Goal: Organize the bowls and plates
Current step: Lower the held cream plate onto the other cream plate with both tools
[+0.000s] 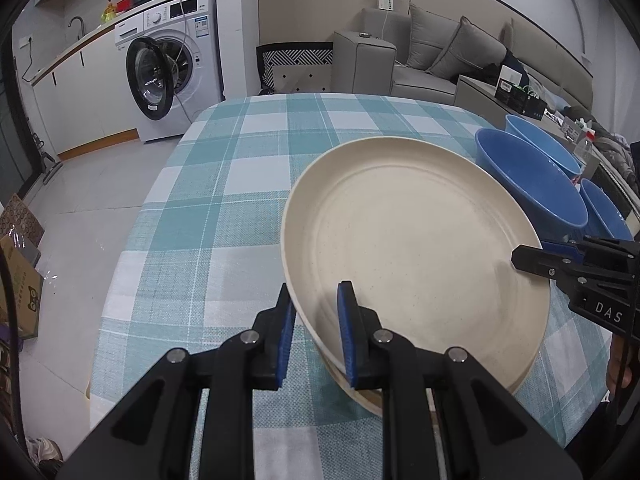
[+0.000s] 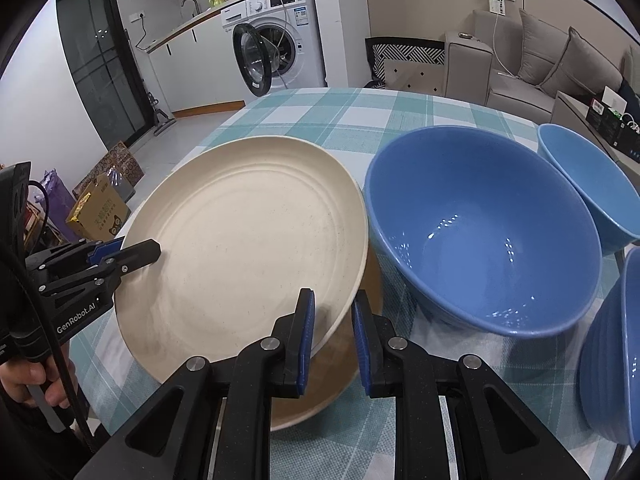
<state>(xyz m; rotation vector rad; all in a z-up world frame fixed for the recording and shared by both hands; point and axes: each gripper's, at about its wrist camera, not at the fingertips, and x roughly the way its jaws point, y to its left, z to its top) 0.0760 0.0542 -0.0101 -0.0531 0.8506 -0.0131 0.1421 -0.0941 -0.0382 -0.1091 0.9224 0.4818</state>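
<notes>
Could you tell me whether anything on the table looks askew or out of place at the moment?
Yes: the top cream plate sits tilted and shifted off the plate beneath it, rather than nested flat. Each hand-held gripper, left and right, straddles its rim. The blue bowls stand upright; nothing looks spilled or broken.

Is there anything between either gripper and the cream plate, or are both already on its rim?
Nothing visible is in the way. The left gripper and right gripper each straddle the rim of the top cream plate, which sits tilted over a second plate. The large blue bowl stands just beside the plates.
</notes>
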